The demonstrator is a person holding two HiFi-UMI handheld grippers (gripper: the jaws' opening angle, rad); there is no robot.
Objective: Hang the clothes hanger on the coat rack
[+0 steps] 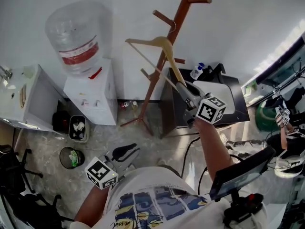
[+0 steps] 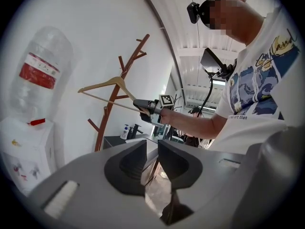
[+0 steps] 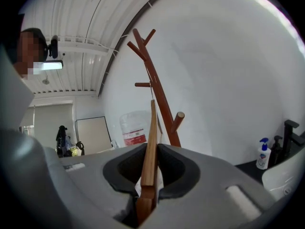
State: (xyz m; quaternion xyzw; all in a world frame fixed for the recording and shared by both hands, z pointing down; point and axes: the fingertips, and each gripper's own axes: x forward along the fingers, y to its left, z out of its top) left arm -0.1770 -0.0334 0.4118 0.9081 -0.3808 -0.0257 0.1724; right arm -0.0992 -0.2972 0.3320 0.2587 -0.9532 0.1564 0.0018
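Observation:
The reddish-brown wooden coat rack [image 1: 178, 18] stands against the white wall, its pegs angled upward. A pale wooden clothes hanger [image 1: 147, 41] is held up beside its trunk, the metal hook close to a peg; I cannot tell if it rests on it. My right gripper [image 1: 180, 86] is shut on the hanger's lower right end. In the right gripper view the hanger [image 3: 152, 128] runs edge-on between the pads of the right gripper [image 3: 152, 149], with the rack [image 3: 159, 99] just behind. My left gripper [image 1: 133, 149] hangs low by my torso, narrowly open and empty, as the left gripper [image 2: 151, 149] also shows in its own view.
A white water dispenser [image 1: 90, 94] with a big clear bottle [image 1: 78, 37] stands left of the rack. Right of it is a dark table [image 1: 238, 109] with a soap bottle [image 1: 198, 71]. Two bins [image 1: 72, 157] sit on the floor. A white desk [image 1: 24, 99] is at far left.

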